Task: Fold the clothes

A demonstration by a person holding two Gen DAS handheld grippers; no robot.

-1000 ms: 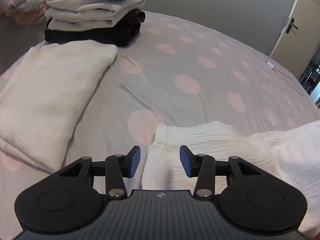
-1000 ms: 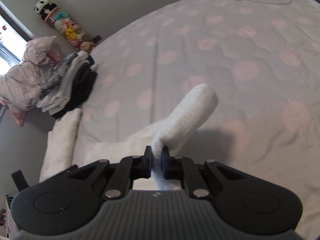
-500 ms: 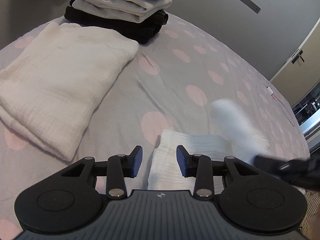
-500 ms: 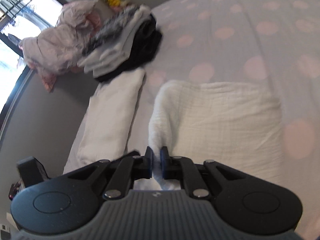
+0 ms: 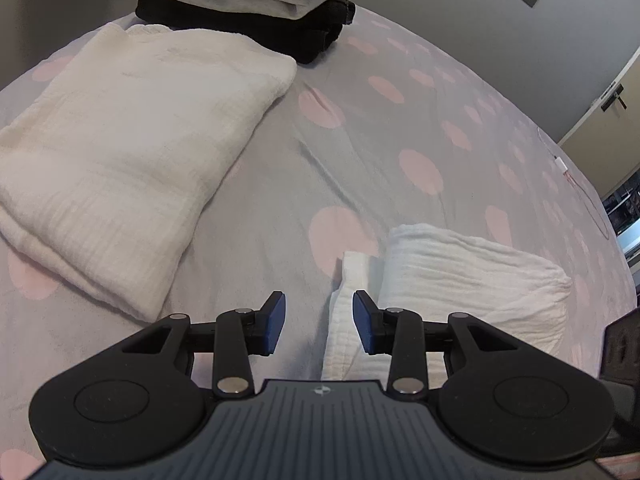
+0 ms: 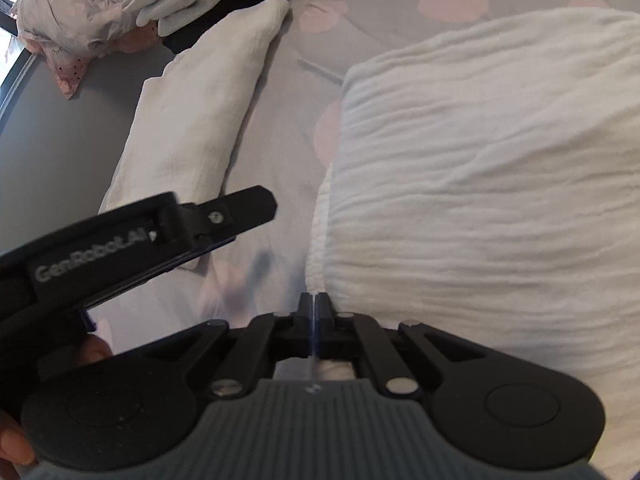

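Left wrist view: left gripper (image 5: 319,322) stands open above the bed (image 5: 400,128), with the white muslin cloth (image 5: 460,276) just ahead-right and a folded cream cloth (image 5: 132,152) ahead-left. Right wrist view: right gripper (image 6: 312,312) is fully closed at the muslin cloth's near-left edge; whether fabric is pinched cannot be told.
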